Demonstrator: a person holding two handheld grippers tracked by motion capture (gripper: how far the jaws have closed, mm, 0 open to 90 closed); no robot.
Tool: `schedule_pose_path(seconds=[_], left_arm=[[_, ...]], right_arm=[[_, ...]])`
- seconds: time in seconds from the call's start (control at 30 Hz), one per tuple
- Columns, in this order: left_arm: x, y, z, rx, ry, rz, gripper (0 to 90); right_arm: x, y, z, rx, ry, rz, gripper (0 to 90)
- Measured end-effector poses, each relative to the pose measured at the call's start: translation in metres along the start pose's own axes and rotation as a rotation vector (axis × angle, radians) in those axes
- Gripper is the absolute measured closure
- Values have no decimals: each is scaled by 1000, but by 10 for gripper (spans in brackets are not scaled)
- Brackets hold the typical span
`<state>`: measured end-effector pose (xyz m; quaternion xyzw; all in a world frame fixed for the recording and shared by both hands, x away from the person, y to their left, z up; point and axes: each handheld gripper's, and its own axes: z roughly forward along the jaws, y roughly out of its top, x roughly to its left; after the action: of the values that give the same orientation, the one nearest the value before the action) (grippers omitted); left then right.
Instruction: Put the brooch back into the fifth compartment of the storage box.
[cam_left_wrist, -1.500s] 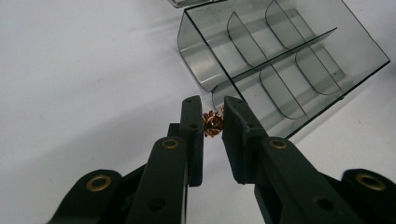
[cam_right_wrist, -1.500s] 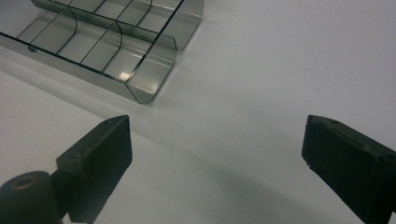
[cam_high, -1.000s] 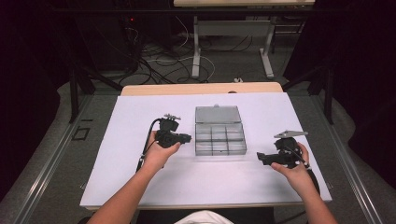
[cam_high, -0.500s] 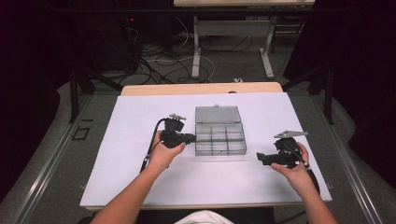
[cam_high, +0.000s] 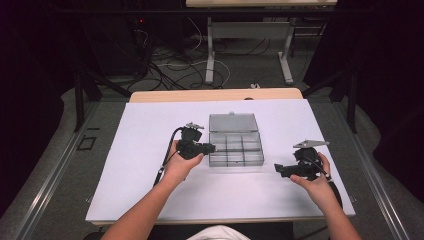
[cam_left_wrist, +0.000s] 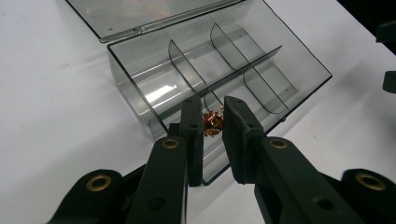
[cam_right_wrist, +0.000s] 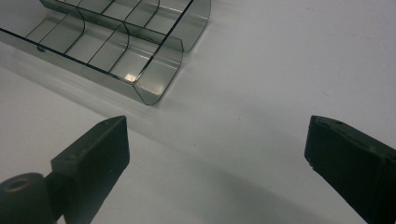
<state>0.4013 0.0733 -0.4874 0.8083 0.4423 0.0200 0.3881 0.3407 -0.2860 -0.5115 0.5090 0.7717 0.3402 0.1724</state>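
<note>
A clear plastic compartment box (cam_high: 235, 146) lies mid-table with its lid (cam_high: 233, 122) folded back flat. My left gripper (cam_high: 212, 148) reaches over the box's near left corner. In the left gripper view its jaws stand a narrow gap apart, with a small copper-coloured spiky piece (cam_left_wrist: 213, 123) pinched between them above the box's (cam_left_wrist: 243, 60) nearest compartment; the left gripper (cam_left_wrist: 212, 100) is shut on it. To the right of the box, my right gripper (cam_high: 278, 170) points left, and in its own view the right gripper (cam_right_wrist: 219, 135) is wide open over bare table, the box corner (cam_right_wrist: 149, 88) ahead.
The white table top (cam_high: 130, 150) has free room on both sides of the box. A wooden strip (cam_high: 215, 95) runs along the far edge. Cables and table legs lie on the dark floor (cam_high: 175, 65) beyond.
My left gripper has moved right, from beside the box to over its near left corner. The right gripper has barely shifted.
</note>
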Motion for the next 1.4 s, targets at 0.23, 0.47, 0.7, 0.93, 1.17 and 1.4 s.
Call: schedule_pose_path(seconds=[0.23, 0.47, 0.7, 0.93, 1.17, 1.4], left_arm=[[-4, 1, 5, -5, -5, 12, 788], [-8, 2, 9, -10, -16, 18, 787], [-10, 1, 13, -15, -24, 28, 787], [-15, 0, 20, -25, -26, 29, 787], [-17, -1, 28, -21, -28, 42, 787], [-21, -1, 36, -25, -37, 34, 788]], right_arm=[[-1, 0, 0, -4, 5, 7, 59], [-1, -1, 1, -2, 3, 11, 58], [-1, -1, 1, -4, 5, 11, 59], [0, -1, 1, -4, 7, 5, 59], [-1, -1, 2, 0, 6, 3, 59], [-1, -1, 2, -1, 8, 6, 59]])
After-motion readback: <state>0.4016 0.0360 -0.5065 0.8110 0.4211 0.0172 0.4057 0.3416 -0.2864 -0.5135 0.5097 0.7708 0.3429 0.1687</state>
